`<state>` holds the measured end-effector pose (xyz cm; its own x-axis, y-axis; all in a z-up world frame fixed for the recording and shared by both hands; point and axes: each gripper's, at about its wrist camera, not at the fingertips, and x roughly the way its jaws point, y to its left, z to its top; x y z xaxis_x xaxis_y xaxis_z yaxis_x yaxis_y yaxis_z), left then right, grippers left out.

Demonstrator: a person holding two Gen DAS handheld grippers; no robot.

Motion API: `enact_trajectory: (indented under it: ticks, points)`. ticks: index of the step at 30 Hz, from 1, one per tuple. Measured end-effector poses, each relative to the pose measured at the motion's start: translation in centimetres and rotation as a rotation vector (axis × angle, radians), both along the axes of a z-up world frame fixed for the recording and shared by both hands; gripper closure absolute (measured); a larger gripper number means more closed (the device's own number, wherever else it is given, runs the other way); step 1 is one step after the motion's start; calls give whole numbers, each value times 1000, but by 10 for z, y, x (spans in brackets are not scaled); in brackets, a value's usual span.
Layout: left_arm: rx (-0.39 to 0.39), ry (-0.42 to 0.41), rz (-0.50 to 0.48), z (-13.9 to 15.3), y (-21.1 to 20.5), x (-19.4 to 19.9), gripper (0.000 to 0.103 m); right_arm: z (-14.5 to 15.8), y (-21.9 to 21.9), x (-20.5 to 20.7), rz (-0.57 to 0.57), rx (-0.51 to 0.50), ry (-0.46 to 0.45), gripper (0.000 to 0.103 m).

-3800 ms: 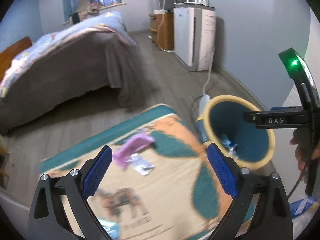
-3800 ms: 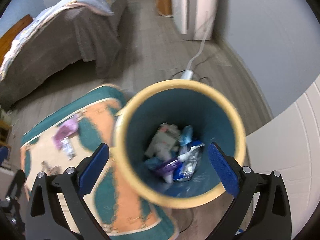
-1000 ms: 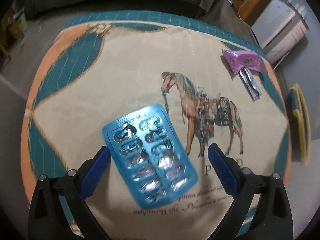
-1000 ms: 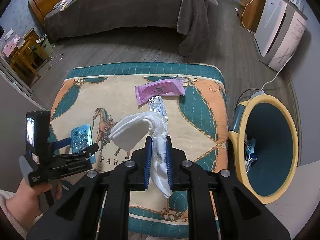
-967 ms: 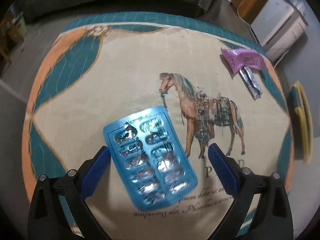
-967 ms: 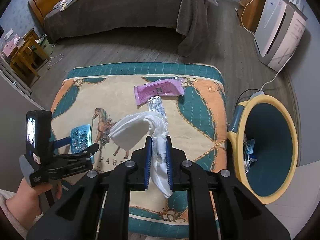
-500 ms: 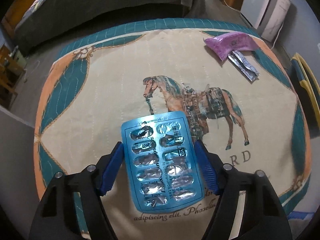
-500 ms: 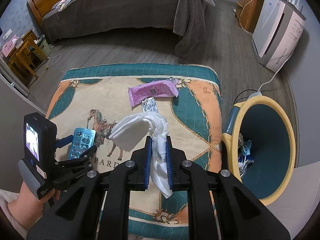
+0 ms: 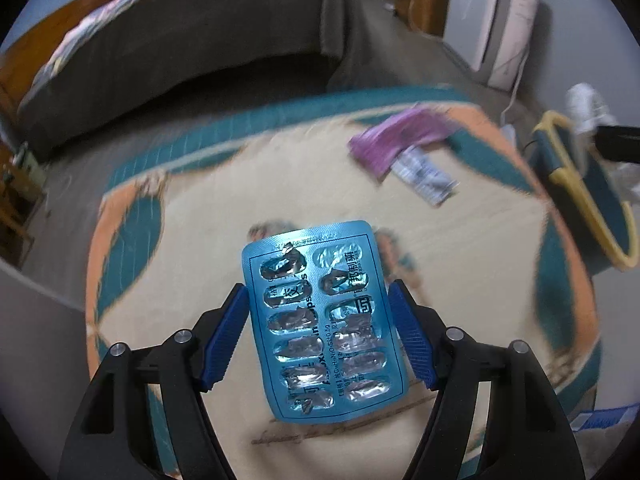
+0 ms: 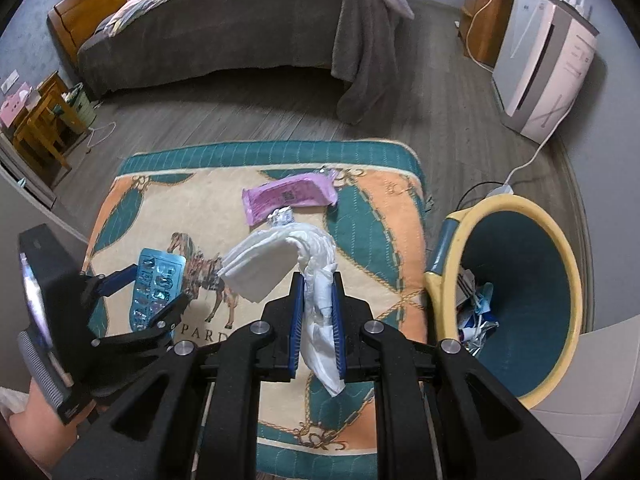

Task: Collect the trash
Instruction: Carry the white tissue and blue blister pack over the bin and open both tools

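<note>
1. Floorboards (image 10: pixel 248 120) of grey wood run under everything you see; at the far left stands a small wooden table (image 10: pixel 38 120), and a bed (image 10: pixel 224 20) draped in a grey blanket fills the far side of the room.
2. Your left gripper (image 9: pixel 318 324) has its blue pads clamped on the long edges of a blue blister pack (image 9: pixel 322 320), held above the near-left part of the rug (image 10: pixel 192 196).
3. That rug, patterned in teal, orange and cream with a horse print (image 10: pixel 208 272), carries a pink wrapper (image 10: pixel 290 196) toward its far side, with a small silver packet (image 9: pixel 424 170) touching the wrapper's near edge.
4. Your right gripper (image 10: pixel 316 316) is squeezed tight on a crumpled white tissue (image 10: pixel 280 260), held over the middle of the rug.
5. Just beside the rug's right edge sits a teal bin (image 10: pixel 560 280) with a yellow rim, wrappers lying in its bottom.
6. Against the far right wall you have a white appliance (image 10: pixel 544 64) and a wooden cabinet (image 10: pixel 482 28).
</note>
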<state>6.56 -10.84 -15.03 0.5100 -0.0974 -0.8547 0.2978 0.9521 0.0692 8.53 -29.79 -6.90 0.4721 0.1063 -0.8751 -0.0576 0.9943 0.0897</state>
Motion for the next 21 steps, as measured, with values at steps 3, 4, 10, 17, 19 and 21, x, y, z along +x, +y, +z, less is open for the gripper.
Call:
enact_trajectory:
  ticks: [3,4,10,17,19,21]
  points:
    - [-11,-46,-48,19,-10,-2,31,4,-8,0,-19,-6,-14,90]
    - [-14,-54,-58,22,-15,-3,31,5,-10,0,-26,-6,-18,90]
    - [-60,-64,-108,40,-36,-10,31,18,-28,-1,-61,6,-56,90]
    - [-120,-71,-135,64,-56,-21,31,29,-58,-4,-100,41,-94,90]
    - [-127,-87,-161,73,-69,-23,31,28,-71,-5,-128,43,-92,90]
    - [-127,-100,-188,79,-82,-25,31,27,-85,-6,-154,53,-91,90]
